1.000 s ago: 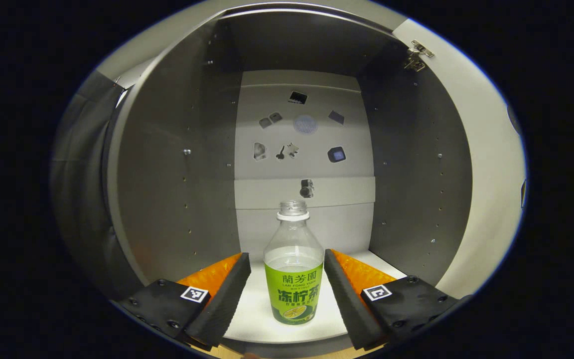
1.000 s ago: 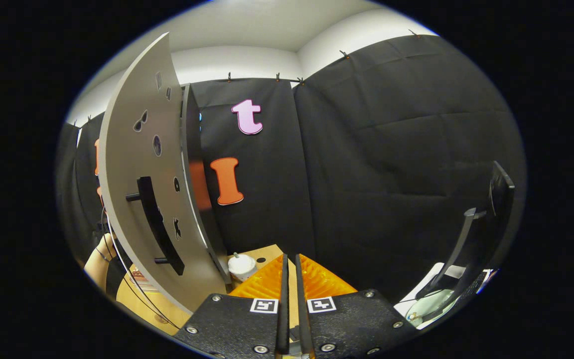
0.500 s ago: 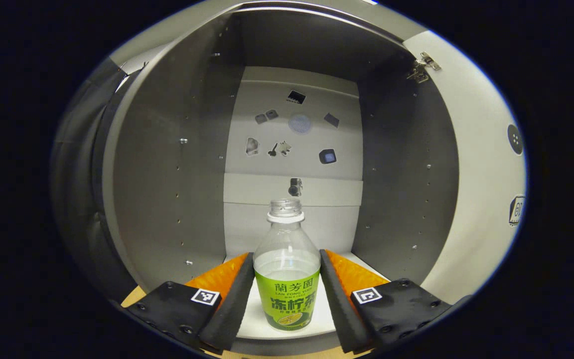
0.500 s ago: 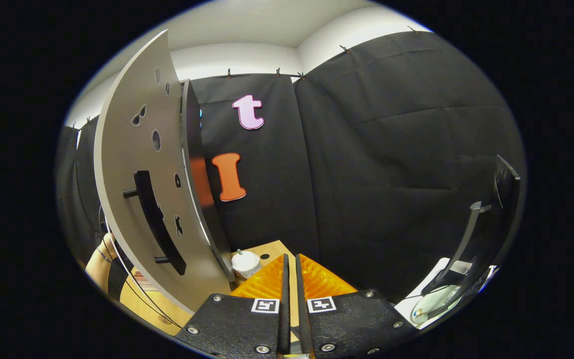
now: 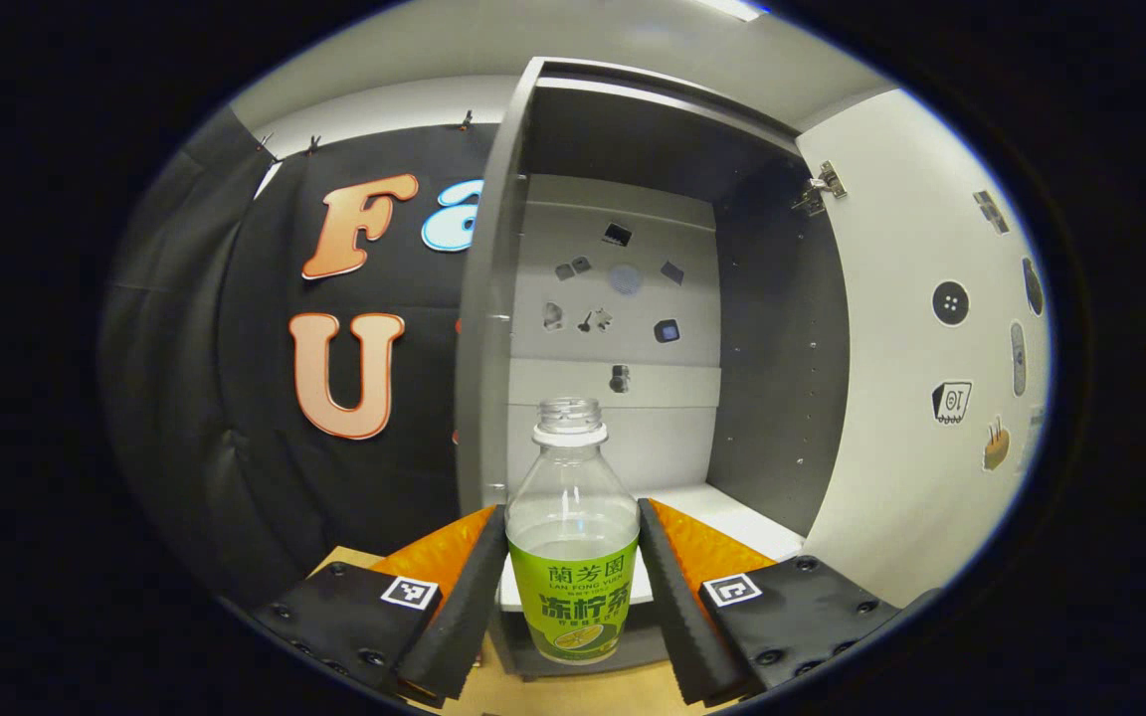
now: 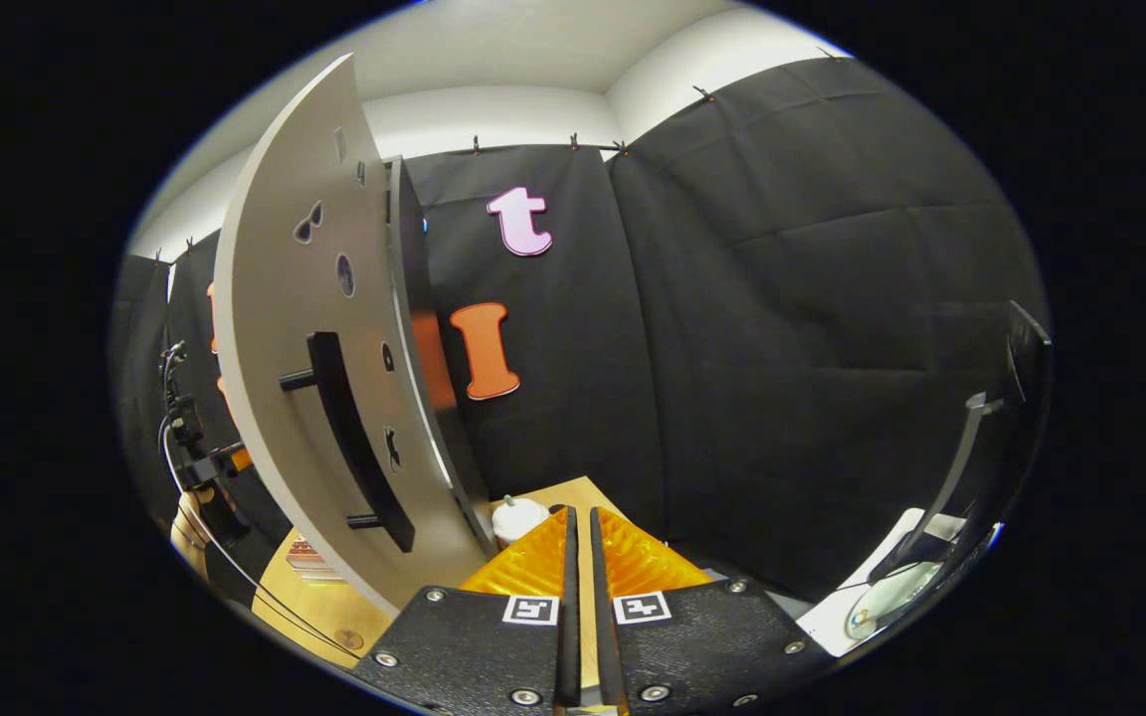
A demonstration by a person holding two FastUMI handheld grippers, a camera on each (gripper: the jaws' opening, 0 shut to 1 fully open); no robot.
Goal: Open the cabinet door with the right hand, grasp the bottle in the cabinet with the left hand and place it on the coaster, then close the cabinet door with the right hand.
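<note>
A clear bottle [image 5: 573, 557] with a green label and no cap stands upright between the fingers of my left gripper [image 5: 571, 512], which is shut on it at label height. The bottle hangs just in front of the cabinet's [image 5: 782, 398] lower front edge, outside the opening. The white cabinet door [image 5: 911, 378] stands swung open to the right. In the right gripper view the same door [image 6: 304, 398] shows from outside with its dark bar handle [image 6: 359, 443], up and to the left of my right gripper [image 6: 579, 522]. That gripper is shut with nothing in it.
The cabinet's white shelf floor [image 5: 722, 517] lies bare behind the bottle. A wooden tabletop [image 6: 334, 607] carries a small white object [image 6: 518, 517] and a flat striped item [image 6: 309, 559]. A monitor stand [image 6: 971, 467] rises at the right. A hand [image 6: 190, 517] shows behind the door.
My left gripper went from open around the bottle to shut on it, then drew back, bringing the bottle out of the cabinet. The right gripper's view shifted only slightly.
</note>
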